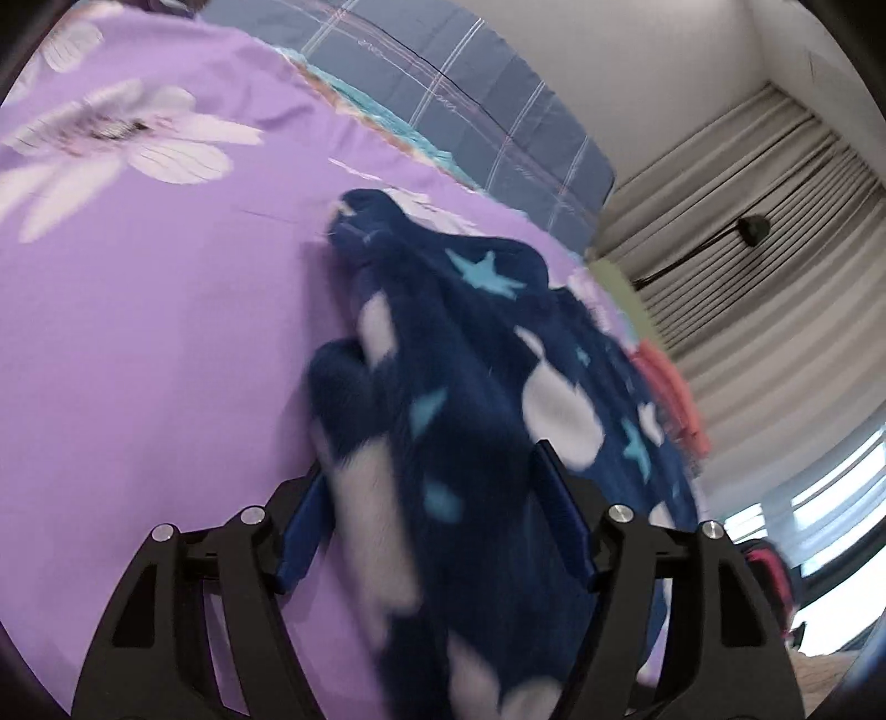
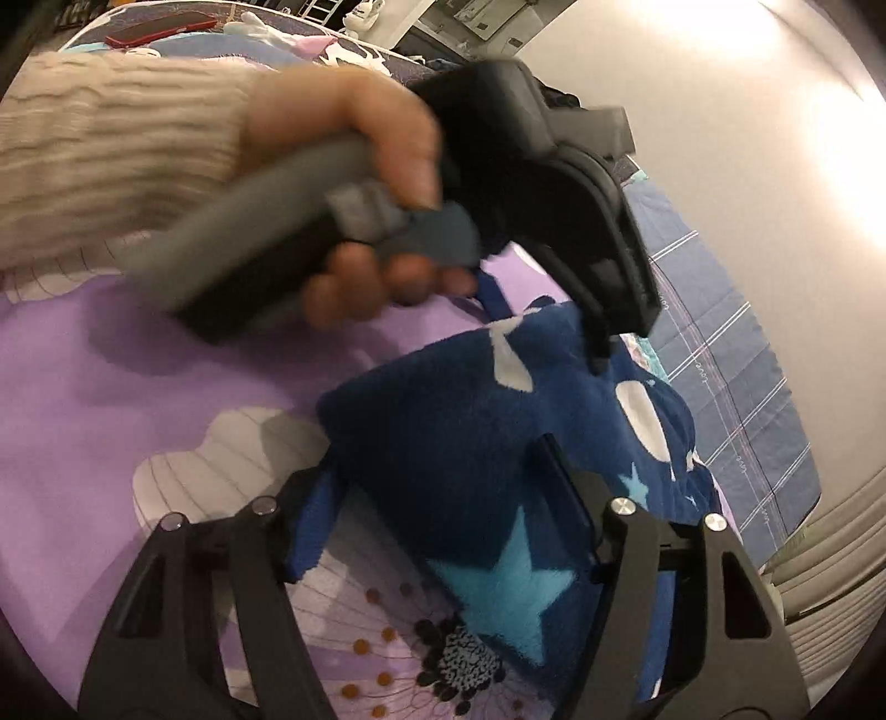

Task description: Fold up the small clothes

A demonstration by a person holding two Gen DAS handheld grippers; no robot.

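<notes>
On the purple flowered bedsheet point(image 1: 138, 343) lies the navy fleece garment point(image 1: 465, 343), patterned with white spots and pale blue stars; it is bunched rather than flat, and part of it is lifted off the sheet. My left claw point(image 1: 437, 526) has the garment's near end between its blue pads, both pads pressed against the fleece, so I am gripping it. My right claw point(image 2: 443, 526) likewise straddles a fold of the same garment, the fabric filling the gap between the pads and held there. From the right wrist view, my left hand point(image 2: 354, 183), in a cream knitted sleeve point(image 2: 111, 144), grasps the grey handle of the left claw above the garment's far edge, where that claw's fingers meet the fleece. Beyond the garment, at the far edge of the sheet, lies a blue checked quilt point(image 1: 470, 111). Beside the garment, toward the pleated curtain point(image 1: 775, 266), some orange cloth point(image 1: 675, 399) shows; it is too blurred to identify. A red phone point(image 2: 160, 30) rests well apart from the garment.
</notes>
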